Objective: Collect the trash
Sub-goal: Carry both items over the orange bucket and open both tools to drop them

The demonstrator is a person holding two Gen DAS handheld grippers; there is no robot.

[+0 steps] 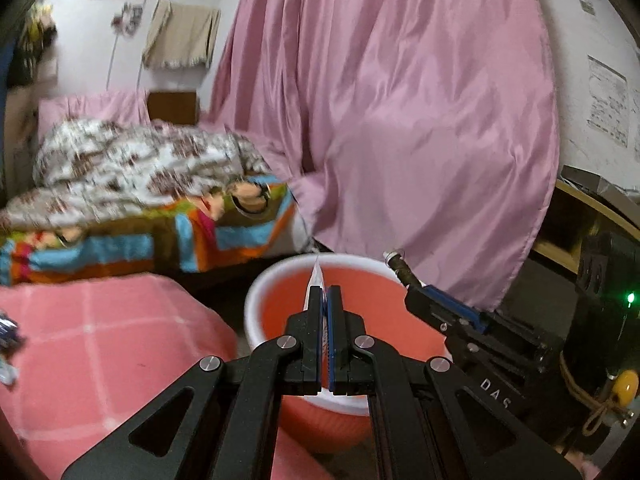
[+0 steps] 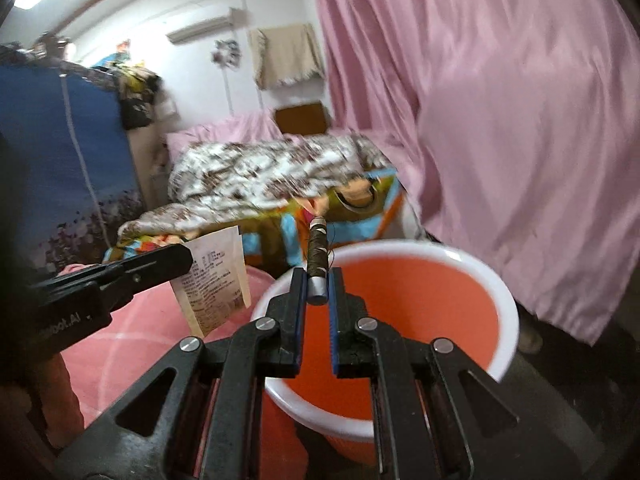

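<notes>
An orange bucket (image 1: 360, 292) with a white rim stands on the floor below both grippers; in the right wrist view the bucket (image 2: 420, 300) fills the lower middle. My left gripper (image 1: 325, 292) is shut on a thin white paper receipt (image 1: 315, 280), seen edge-on over the bucket. From the right wrist view the receipt (image 2: 212, 280) hangs flat from the left gripper (image 2: 180, 260), beside the bucket's left rim. My right gripper (image 2: 318, 280) is shut on a spool of dark brown thread (image 2: 318, 254), held over the rim. The left wrist view shows this right gripper (image 1: 416, 288) holding the spool (image 1: 398, 266).
A pink checked cloth (image 1: 100, 340) covers a surface left of the bucket. Behind it is a bed with a patterned quilt (image 1: 132, 160) and a colourful sheet (image 1: 224, 232). A pink curtain (image 1: 400, 120) hangs behind the bucket. A blue cabinet (image 2: 60, 160) stands far left. A wooden shelf (image 1: 580, 216) is at right.
</notes>
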